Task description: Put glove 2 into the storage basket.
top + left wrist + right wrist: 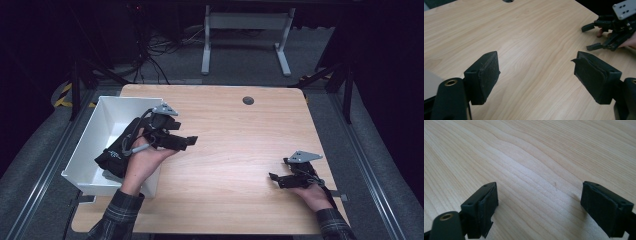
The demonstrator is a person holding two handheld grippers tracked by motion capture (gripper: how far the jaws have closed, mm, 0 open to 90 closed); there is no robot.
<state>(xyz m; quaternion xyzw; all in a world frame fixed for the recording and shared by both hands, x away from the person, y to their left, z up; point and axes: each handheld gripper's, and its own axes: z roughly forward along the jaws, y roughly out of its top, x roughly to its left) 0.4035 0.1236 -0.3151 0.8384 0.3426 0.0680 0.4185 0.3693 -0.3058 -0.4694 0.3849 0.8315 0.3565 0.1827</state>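
I am holding the left gripper (187,141) just right of the white bin (95,135) at the bench's (235,130) left edge, its fingers (484,75) standing apart with nothing but bare wood between them. A black bag-like thing (117,150) is lying in the bin beside my left hand (145,157), its long axis running from the near-left corner toward the far right; what it is I cannot tell. The left gripper is pointing rightward across the bench toward the right gripper (274,179), well apart from it. The right gripper is resting low near the bench's near-right corner, pointing left, its fingers (484,205) also spread wide and empty.
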